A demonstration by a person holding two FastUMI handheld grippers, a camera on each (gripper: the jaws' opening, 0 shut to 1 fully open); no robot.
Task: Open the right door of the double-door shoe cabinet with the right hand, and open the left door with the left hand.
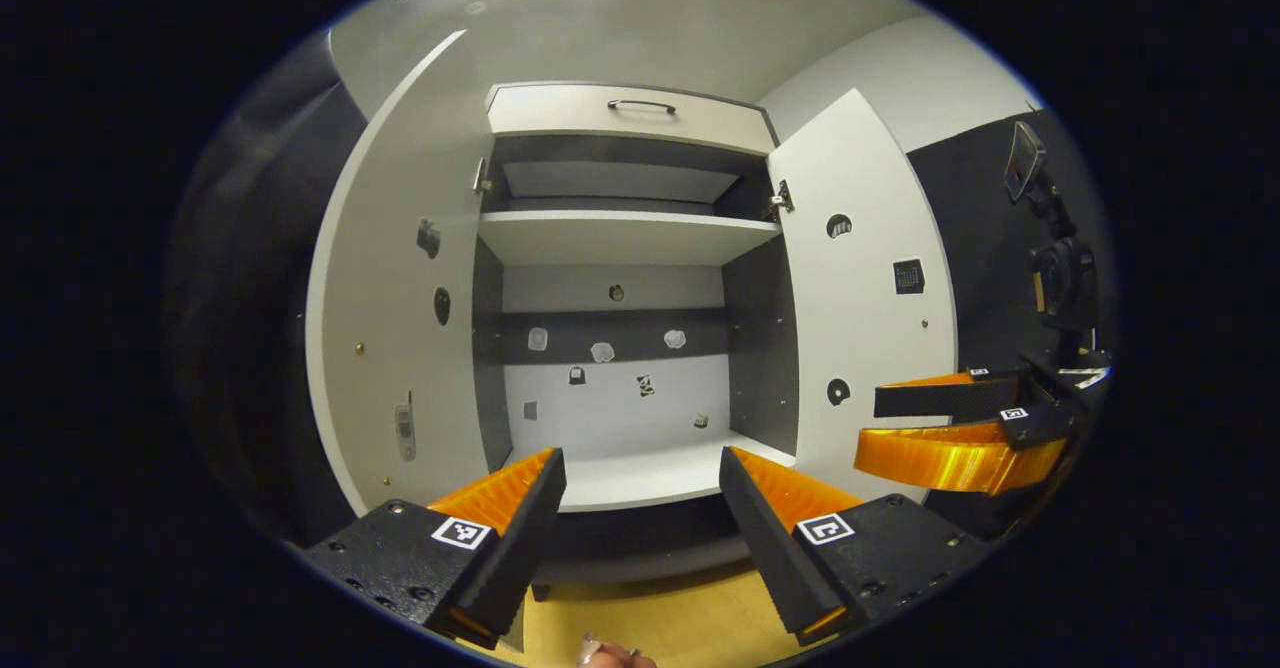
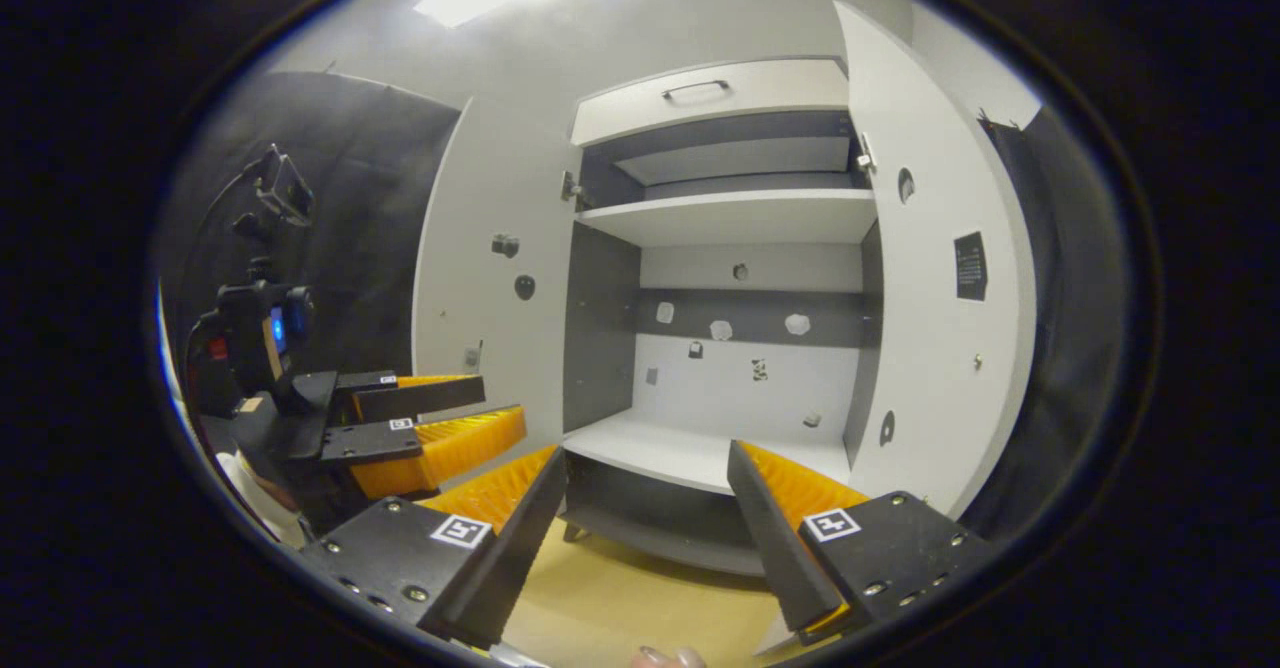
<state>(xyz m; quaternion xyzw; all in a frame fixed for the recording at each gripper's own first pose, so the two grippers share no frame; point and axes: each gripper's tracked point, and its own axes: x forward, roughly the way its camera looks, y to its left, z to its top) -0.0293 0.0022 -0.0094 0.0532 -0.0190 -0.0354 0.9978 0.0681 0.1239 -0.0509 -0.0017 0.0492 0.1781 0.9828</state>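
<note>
The double-door shoe cabinet is white on its flat wooden panels: the left door, the right door, the shelves and the top drawer front, which carries a thin dark bar handle. Its inner side walls are dark grey, and a dark grey band crosses the white back panel. The right door bears a small black square sticker. The floor is pale yellow wood. Each gripper body wears a little white square tag with a black blocky pattern.
</note>
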